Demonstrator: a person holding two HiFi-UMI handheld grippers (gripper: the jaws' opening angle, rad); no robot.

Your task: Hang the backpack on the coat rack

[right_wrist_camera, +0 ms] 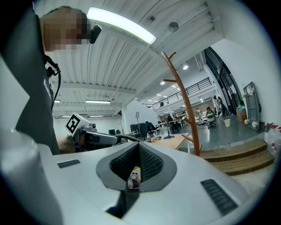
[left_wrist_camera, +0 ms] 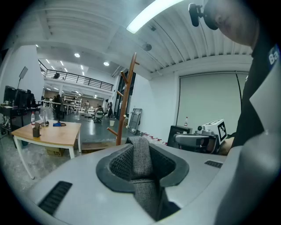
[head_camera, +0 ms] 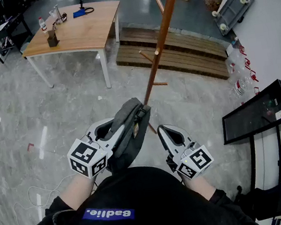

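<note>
A dark grey backpack (head_camera: 128,134) hangs in front of me from its woven grey strap (left_wrist_camera: 141,163). My left gripper (head_camera: 131,120) is shut on that strap, which runs up through the middle of its pads. The wooden coat rack (head_camera: 164,24) stands just beyond the backpack, its pole rising to the upper right with bare pegs; it also shows as a coat rack (left_wrist_camera: 125,102) left of centre and as a coat rack (right_wrist_camera: 186,110) to the right. My right gripper (head_camera: 166,131) hovers right of the backpack, shut and apart from it, holding nothing.
A wooden table (head_camera: 76,32) with small items stands at the back left. A low wooden platform (head_camera: 178,49) lies behind the rack's base. A black cabinet (head_camera: 258,113) stands by the white wall on the right. Thin cables (head_camera: 39,194) trail on the grey floor at left.
</note>
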